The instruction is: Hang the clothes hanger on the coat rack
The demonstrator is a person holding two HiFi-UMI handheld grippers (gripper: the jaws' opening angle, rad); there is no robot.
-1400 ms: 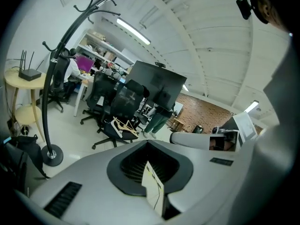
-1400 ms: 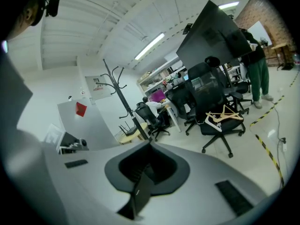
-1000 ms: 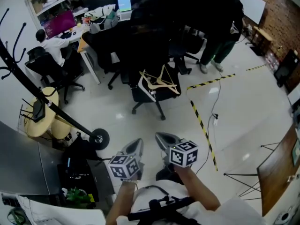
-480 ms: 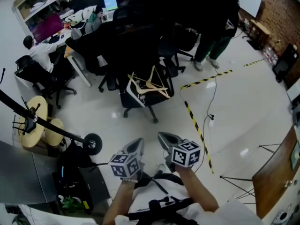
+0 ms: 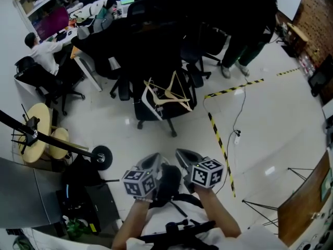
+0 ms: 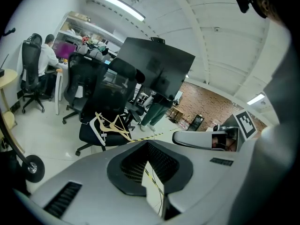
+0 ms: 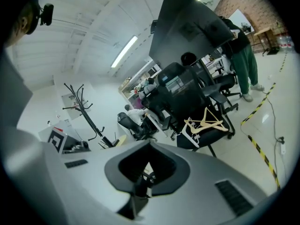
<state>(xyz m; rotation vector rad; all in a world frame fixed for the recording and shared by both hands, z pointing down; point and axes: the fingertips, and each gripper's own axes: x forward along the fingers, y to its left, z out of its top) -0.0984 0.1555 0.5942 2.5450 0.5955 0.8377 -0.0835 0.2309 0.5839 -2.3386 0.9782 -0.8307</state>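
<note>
A pale wooden hanger (image 5: 174,91) and a white one lie on the seat of a black office chair (image 5: 156,110) ahead of me. They also show in the left gripper view as the hangers (image 6: 111,124) and in the right gripper view as the hangers (image 7: 206,123). The black coat rack (image 5: 49,137) crosses the left of the head view and stands upright as the coat rack (image 7: 85,106) in the right gripper view. My left gripper (image 5: 150,163) (image 6: 153,175) and right gripper (image 5: 185,158) (image 7: 143,178) are side by side, well short of the chair. Both are shut and hold nothing.
A seated person (image 5: 40,48) works at a desk at far left. A standing person (image 5: 240,46) is behind the chairs. Yellow-black floor tape (image 5: 218,135) and a cable (image 5: 238,123) run on the right. Round wooden stools (image 5: 37,133) and a black bag (image 5: 83,184) are at left.
Both grippers have moved forward together towards the chair with the hangers. The coat rack has slid left and down in the head view. A dark shoe now shows between the grippers.
</note>
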